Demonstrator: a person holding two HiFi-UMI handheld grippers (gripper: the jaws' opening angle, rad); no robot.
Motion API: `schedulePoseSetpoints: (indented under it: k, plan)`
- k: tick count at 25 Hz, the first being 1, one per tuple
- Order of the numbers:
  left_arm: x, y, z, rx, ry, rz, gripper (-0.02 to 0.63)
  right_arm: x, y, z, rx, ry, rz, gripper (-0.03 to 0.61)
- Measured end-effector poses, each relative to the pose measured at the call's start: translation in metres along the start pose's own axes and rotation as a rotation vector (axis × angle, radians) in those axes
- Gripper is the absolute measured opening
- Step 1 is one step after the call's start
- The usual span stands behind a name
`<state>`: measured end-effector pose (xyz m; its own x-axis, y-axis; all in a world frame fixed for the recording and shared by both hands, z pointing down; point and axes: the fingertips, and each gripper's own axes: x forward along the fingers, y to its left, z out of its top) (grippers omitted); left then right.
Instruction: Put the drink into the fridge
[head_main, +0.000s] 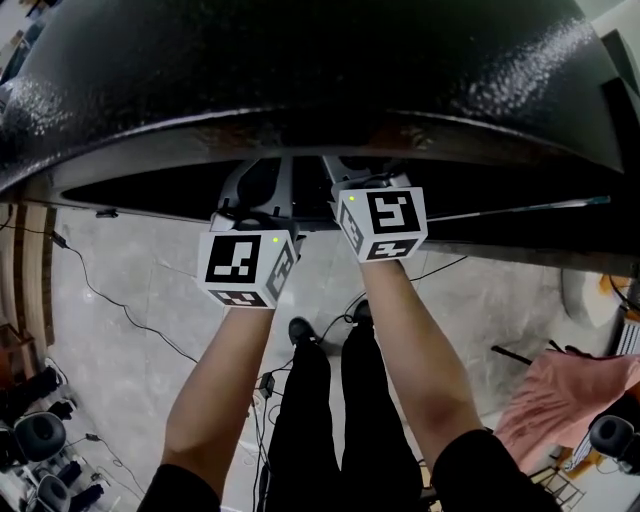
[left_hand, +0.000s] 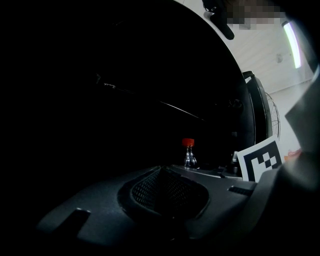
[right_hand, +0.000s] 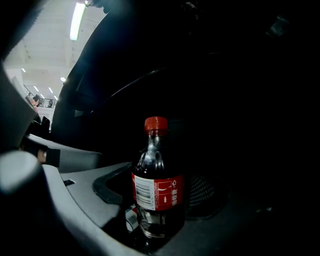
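A small cola bottle (right_hand: 157, 190) with a red cap and red label stands upright between the jaws of my right gripper (right_hand: 161, 197), which is shut on its lower body. The left gripper view shows the same bottle (left_hand: 188, 152) farther off, beside the right gripper's marker cube (left_hand: 262, 159). My left gripper (left_hand: 162, 175) is shut with nothing in it, its mesh pads meeting. In the head view only the two marker cubes show, left (head_main: 247, 268) and right (head_main: 383, 222). The jaws and the bottle are hidden under a large black curved body (head_main: 300, 80). I cannot make out the fridge interior in the dark.
Below my arms lies a grey floor (head_main: 130, 290) with cables (head_main: 90, 290). A pink cloth (head_main: 565, 395) lies at the right and black equipment (head_main: 40, 440) at the lower left. Ceiling lights (right_hand: 77, 20) show past the dark body's edge.
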<state>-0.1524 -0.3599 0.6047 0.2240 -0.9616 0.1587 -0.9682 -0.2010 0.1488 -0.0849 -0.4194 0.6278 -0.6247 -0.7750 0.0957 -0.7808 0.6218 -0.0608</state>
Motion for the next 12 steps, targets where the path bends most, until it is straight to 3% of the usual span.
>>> schedulePoseSetpoints:
  k: [12]
  plan:
    - [-0.0036, -0.0027, -0.0010, -0.009, 0.014, -0.016, 0.015, -0.0103, 0.0005, 0.0021, 0.037, -0.002, -0.034, 0.302]
